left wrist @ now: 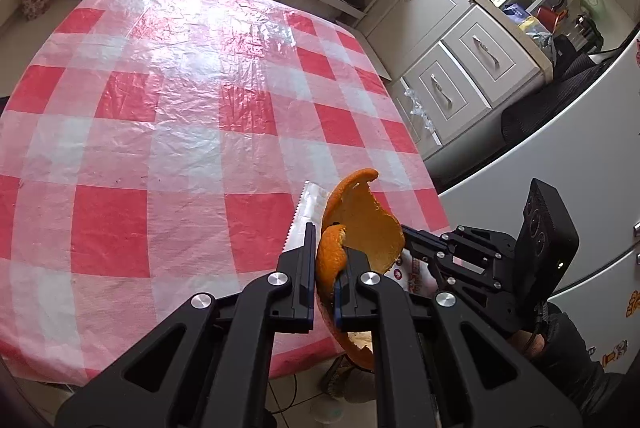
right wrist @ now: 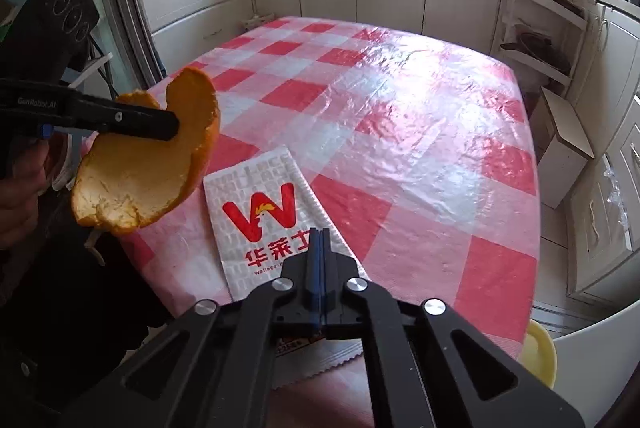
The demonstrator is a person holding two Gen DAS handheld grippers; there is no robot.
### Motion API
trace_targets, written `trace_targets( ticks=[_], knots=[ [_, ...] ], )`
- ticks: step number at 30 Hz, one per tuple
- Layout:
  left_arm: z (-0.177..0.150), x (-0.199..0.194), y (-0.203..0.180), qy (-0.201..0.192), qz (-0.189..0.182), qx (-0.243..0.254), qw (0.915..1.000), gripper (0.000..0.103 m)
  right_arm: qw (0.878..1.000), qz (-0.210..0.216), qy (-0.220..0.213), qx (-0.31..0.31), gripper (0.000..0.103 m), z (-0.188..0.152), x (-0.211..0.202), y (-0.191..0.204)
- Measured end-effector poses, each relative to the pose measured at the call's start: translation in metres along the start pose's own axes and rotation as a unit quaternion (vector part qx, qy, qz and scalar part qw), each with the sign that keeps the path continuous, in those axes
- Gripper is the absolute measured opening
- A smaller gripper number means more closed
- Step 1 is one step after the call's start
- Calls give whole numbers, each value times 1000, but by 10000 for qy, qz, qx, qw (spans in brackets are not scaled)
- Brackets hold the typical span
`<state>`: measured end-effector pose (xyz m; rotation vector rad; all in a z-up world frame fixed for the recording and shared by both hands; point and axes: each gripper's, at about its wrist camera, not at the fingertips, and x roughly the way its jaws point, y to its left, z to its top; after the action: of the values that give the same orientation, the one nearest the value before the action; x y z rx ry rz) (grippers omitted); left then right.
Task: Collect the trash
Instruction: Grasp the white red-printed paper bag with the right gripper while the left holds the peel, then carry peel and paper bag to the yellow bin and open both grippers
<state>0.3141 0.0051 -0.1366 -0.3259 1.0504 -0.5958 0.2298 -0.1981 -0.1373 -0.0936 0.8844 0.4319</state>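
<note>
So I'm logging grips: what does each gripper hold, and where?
Left gripper pinches the orange peel near its upper edge. Right gripper is shut on the paper wrapper, at its near edge.

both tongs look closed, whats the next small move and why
Probably lift the right tongs a little to check the grip. They are shut on the near edge of the white paper bag, which lies flat on the checked tablecloth. The left tongs already hold the orange peel off the table, so no other trash shows on it.
</note>
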Motion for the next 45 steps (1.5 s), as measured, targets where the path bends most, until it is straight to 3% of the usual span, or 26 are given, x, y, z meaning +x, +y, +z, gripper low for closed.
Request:
trace_targets(
  ticks=[5, 7, 8, 9, 10, 11, 17, 19, 20, 21, 22, 23, 24, 29, 36, 41, 45],
  knots=[
    [-1, -7, -13, -50, 0, 80, 10000, 6, 9992, -54, -373, 160, 0, 5, -32, -10],
    [-1, -9, -17, -62, 22, 85, 9999, 6, 9992, 200, -264, 233, 1, 5, -33, -14],
    [-2, -10, -19, -74, 34, 81, 9999, 6, 9990, 315, -209, 240, 28, 3, -32, -14],
    [-4, -12, -20, -91, 39, 74, 9999, 6, 9989, 366, -171, 219, 86, 1, -30, -12],
    [-5, -13, -21, -106, 38, 61, 9999, 6, 9992, 305, -224, 141, 98, -3, -28, -7],
    [-7, -14, -21, -126, 38, 22, 9999, 6, 9992, 239, -324, 7, 97, -5, -26, -1],
    [-19, -15, -14, -166, 22, -209, 9996, 6, 9994, 215, 181, -196, 92, -8, 11, 11],
    [-22, -15, -11, -201, -44, -291, 9994, 6, 9992, 65, 144, -375, 88, -11, 15, 18],
    [-23, -15, -10, -205, -71, -311, 9993, 6, 9993, 98, 124, -343, 74, -11, 13, 18],
    [-24, -15, -10, -201, -88, -320, 9992, 6, 9994, 64, 101, -329, 52, -10, 11, 17],
    [-25, -14, -9, -194, -100, -324, 9992, 6, 9996, 32, 72, -286, 39, -9, 8, 16],
    [-26, -14, -10, -186, -108, -321, 9993, 6, 9997, -6, 62, -224, 18, -9, 6, 13],
    [-26, -13, -11, -181, -128, -308, 9993, 6, 9998, -54, 61, -154, 7, -9, 4, 9],
    [-28, -15, -20, -183, -193, -211, 9994, 6, 9998, -171, 13, -48, 2, -12, -5, 3],
    [-20, -12, -44, -188, -350, -61, 9992, 6, 9977, -501, -432, 135, 2, -13, -52, -14],
    [-9, 12, -87, -50, -600, 232, 9979, 6, 9904, -1104, -576, 599, 2, -42, -95, -55],
    [-8, 42, -130, 167, -790, 526, 9953, 6, 9791, -1581, -448, 1199, 2, -80, -117, -100]
  ],
)
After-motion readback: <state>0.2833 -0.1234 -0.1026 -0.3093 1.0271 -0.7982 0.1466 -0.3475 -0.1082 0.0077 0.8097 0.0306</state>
